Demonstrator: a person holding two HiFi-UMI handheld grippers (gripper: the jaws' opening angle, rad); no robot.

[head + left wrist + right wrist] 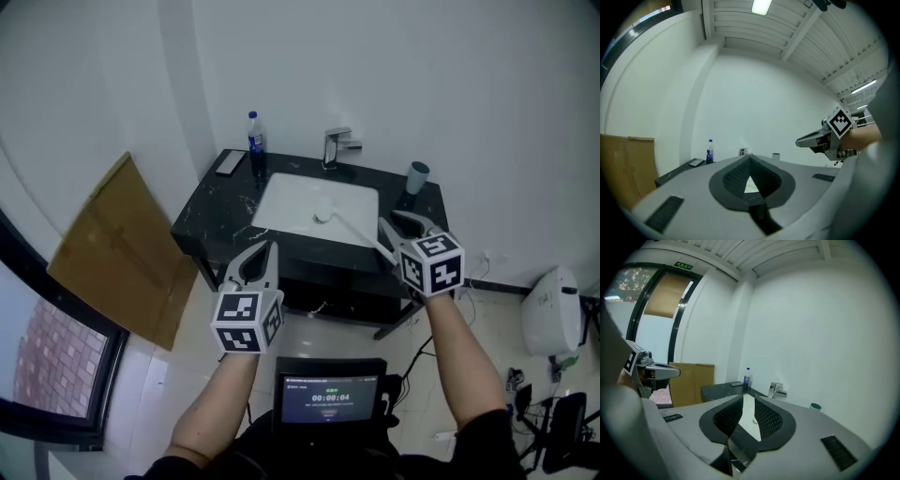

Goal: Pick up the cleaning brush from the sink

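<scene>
Cleaning brush (349, 229): it lies in the white sink (361, 199), head near the drain, thin white handle slanting toward the front right rim. It looks light and stiff, probably plastic, and may be wet and slippery. The handle end by the rim seems the easiest place to pinch, across its width.

Both forearms reach forward, short of the dark surface (211, 220). The left gripper (265, 251) points level, its 2 jaws touching at the tips, holding nothing. The right gripper (398, 225) tips slightly down toward the sink, jaws a narrow slit apart and empty.
</scene>
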